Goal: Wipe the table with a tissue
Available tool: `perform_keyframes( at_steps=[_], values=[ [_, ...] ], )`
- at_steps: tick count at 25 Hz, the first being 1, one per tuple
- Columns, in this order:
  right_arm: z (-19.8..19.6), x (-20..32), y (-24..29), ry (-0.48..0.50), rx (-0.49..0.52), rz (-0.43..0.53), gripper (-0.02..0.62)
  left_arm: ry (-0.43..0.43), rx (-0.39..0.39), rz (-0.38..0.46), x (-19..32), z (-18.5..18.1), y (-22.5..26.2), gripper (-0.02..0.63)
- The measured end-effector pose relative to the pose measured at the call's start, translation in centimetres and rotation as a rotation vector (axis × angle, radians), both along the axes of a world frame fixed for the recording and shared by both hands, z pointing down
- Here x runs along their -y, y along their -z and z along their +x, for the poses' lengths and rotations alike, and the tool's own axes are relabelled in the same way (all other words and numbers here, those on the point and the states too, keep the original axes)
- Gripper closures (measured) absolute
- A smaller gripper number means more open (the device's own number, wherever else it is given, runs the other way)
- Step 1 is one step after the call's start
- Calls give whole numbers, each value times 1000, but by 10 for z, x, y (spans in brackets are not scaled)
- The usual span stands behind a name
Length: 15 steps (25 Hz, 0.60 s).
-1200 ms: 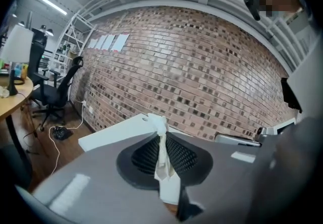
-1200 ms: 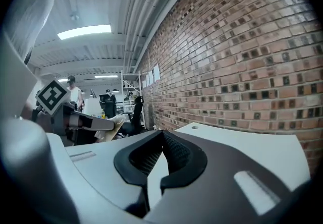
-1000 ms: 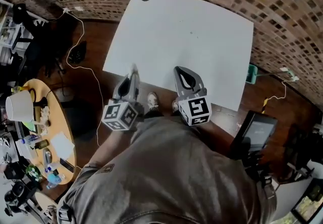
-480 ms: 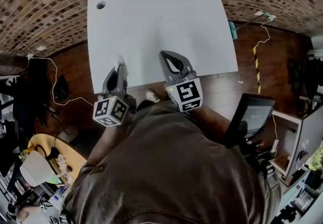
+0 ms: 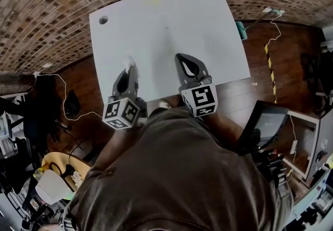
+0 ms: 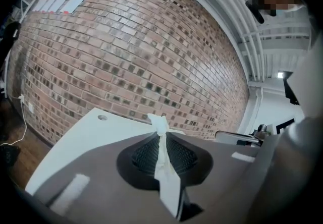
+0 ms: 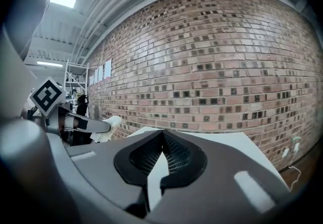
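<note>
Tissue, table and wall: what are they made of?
The tissue looks like thin soft paper: white, crumpled, pinched in the left gripper. The table has a smooth, matte white top, maybe laminate or painted board. The wall is rough reddish-brown brick with pale mortar lines.

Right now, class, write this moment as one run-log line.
left hand-held gripper: shut on tissue | right hand-held gripper: shut, empty | both: over table near edge

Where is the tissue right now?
The tissue is pinched in the left gripper's shut jaws, over the near left part of the white table, beside the empty right gripper.
</note>
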State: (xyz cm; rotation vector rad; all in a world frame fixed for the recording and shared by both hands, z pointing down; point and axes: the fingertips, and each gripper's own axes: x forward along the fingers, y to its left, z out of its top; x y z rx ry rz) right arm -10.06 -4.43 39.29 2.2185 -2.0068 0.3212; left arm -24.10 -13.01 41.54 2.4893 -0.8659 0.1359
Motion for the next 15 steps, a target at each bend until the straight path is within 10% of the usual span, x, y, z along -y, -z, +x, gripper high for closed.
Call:
perform_keyframes(
  at_steps=[15],
  values=[
    [123,50,-12,105,-21,-10,581,117,124,-23,48,98,-10,575]
  ],
)
